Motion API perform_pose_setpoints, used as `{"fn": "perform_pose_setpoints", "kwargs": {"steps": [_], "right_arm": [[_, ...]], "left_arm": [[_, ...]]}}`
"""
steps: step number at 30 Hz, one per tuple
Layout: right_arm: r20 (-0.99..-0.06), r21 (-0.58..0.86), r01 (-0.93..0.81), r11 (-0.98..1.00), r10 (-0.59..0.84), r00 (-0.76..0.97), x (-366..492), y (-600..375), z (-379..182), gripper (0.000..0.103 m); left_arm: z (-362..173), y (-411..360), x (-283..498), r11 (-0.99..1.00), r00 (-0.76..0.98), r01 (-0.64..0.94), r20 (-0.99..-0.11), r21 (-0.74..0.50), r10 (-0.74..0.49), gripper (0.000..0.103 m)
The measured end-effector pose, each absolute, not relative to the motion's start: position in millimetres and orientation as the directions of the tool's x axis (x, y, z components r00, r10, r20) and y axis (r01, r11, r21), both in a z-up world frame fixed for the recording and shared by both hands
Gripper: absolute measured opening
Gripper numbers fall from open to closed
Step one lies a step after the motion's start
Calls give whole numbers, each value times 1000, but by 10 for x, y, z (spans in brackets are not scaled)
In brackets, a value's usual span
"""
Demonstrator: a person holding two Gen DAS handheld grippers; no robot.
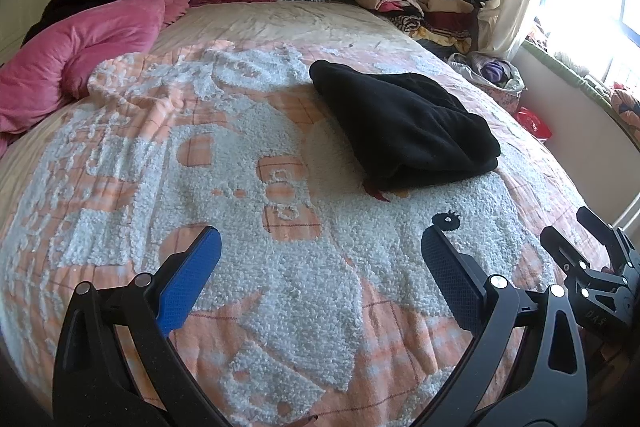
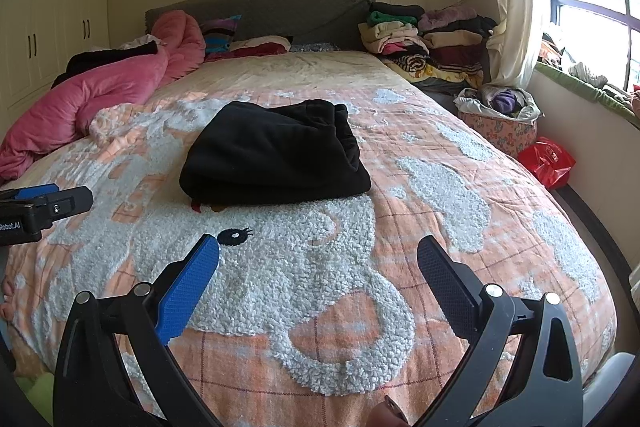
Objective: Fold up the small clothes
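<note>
A black fleece garment [image 1: 404, 125] lies folded in a thick bundle on the orange and white bedspread [image 1: 200, 187]; it also shows in the right wrist view [image 2: 276, 155]. My left gripper [image 1: 320, 247] is open and empty, held above the bedspread short of the garment. My right gripper [image 2: 318, 255] is open and empty, also short of the garment. The right gripper shows at the right edge of the left wrist view [image 1: 584, 239], and the left gripper shows at the left edge of the right wrist view [image 2: 44, 203].
A pink quilt [image 2: 92, 95] lies along the bed's left side. Stacks of folded clothes [image 2: 420, 35] sit by the headboard at the right. A basket of clothes [image 2: 500, 119] and a red bag [image 2: 548, 159] stand on the floor by the window.
</note>
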State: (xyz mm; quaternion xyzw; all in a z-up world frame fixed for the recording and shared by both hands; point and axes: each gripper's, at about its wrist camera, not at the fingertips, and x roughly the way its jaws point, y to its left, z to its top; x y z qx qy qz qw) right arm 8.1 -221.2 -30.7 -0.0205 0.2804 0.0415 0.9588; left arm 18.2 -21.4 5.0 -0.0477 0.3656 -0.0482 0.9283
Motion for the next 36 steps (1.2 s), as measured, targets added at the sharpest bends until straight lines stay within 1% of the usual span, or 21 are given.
{"fn": "perform_pose_setpoints", "kwargs": {"steps": [29,33,35,36], "right_arm": [[-541,-15,-82,996,61,839,61,-2227,-307,99],[-549,-10,-63,998,47,835,22,-2270,-316,99],[-564,16,-36,999,39,825,21,-2351,-330,99],[-579,42,9,999,17,815,19,-2458,-344,99]], "left_arm": [[33,-204,156,995,718,39,-690,-95,-94,94],[27,-187,158,996,714,31,-695,-87,-83,94],[31,-151,146,994,712,33,-695,-108,-99,94],[36,-109,136,991,711,37,-693,-132,-118,94]]}}
